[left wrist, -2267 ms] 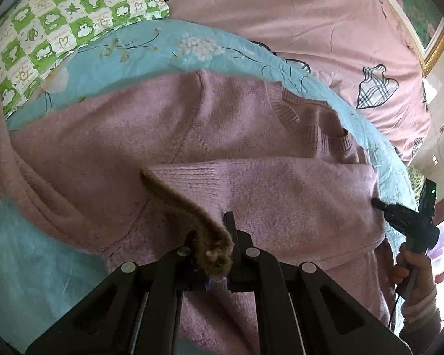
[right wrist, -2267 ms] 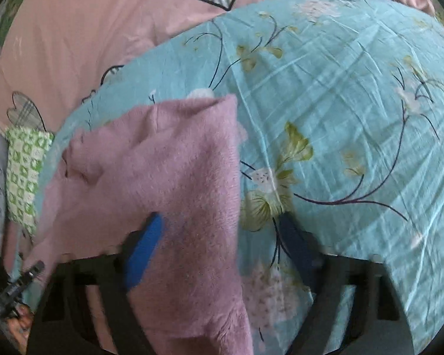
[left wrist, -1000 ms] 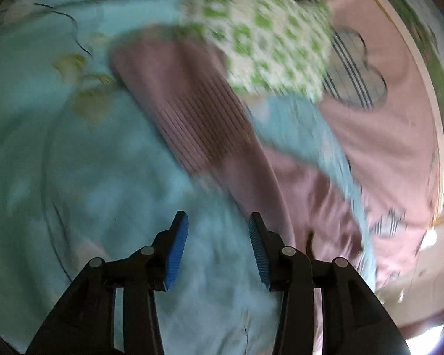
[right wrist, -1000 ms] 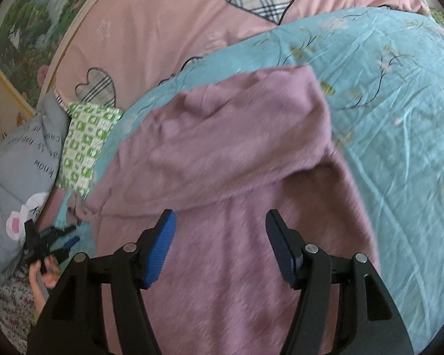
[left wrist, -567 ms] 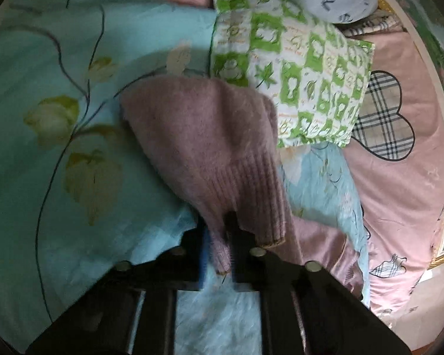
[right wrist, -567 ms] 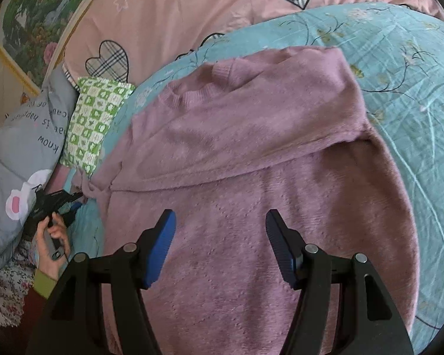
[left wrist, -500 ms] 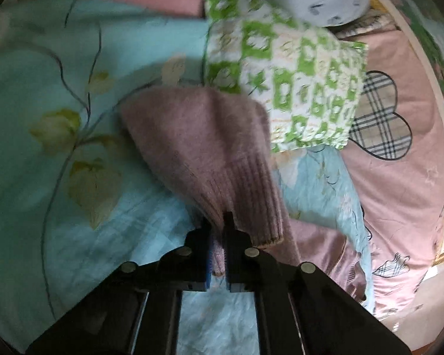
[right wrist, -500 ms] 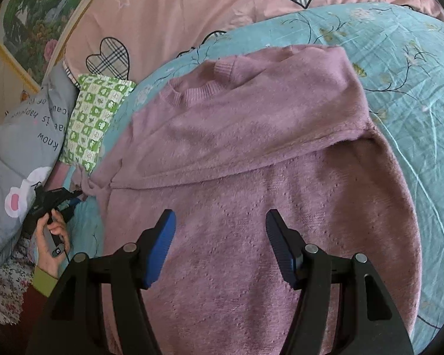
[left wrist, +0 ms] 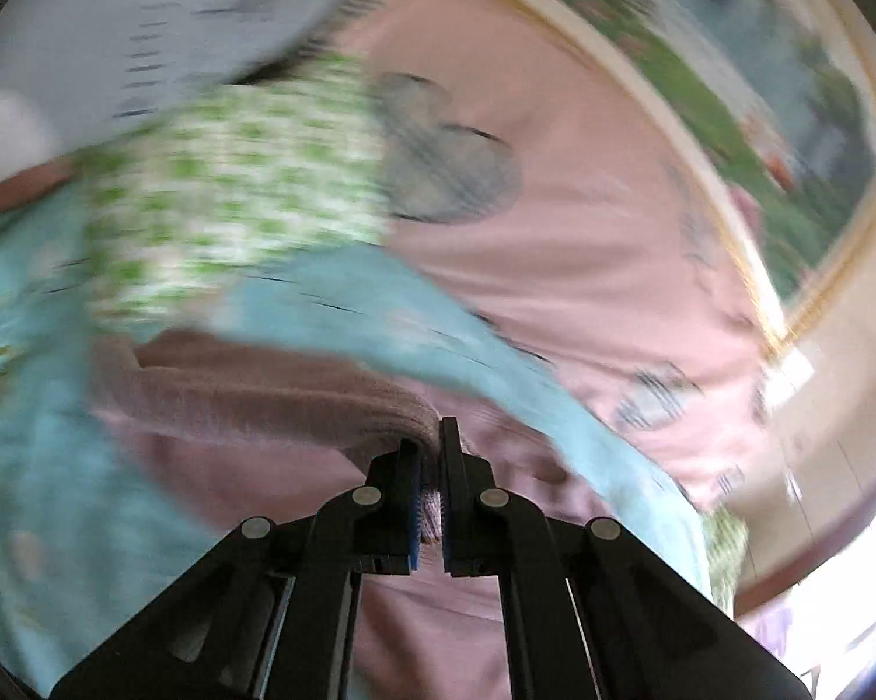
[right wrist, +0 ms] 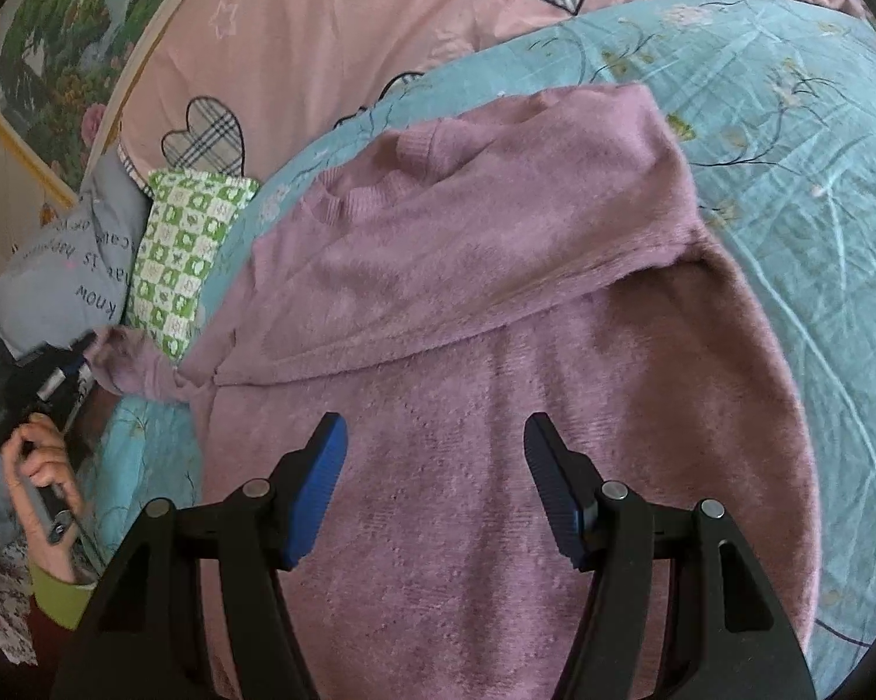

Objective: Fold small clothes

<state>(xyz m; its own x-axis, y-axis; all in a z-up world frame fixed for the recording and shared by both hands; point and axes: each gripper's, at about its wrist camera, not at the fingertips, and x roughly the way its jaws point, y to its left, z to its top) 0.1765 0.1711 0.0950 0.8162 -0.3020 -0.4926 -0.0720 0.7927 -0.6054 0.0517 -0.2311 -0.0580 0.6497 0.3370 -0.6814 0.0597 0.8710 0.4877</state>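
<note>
Mauve sweater (right wrist: 496, 385) spread flat on the turquoise floral bedspread (right wrist: 799, 134), one sleeve already folded across the chest. Left tongs (left wrist: 430, 466) pinched tight on the other sleeve's ribbed cuff (left wrist: 402, 426), at the sweater's side nearest the green checked pillow (right wrist: 187, 251), blurred in the left view. Right tongs (right wrist: 436, 496) spread wide, empty, poised above the sweater's lower body. Grey lettered pillow (right wrist: 70, 268) beyond the checked one.

Left view motion-blurred, perhaps window glare; right sharp, daylit.
</note>
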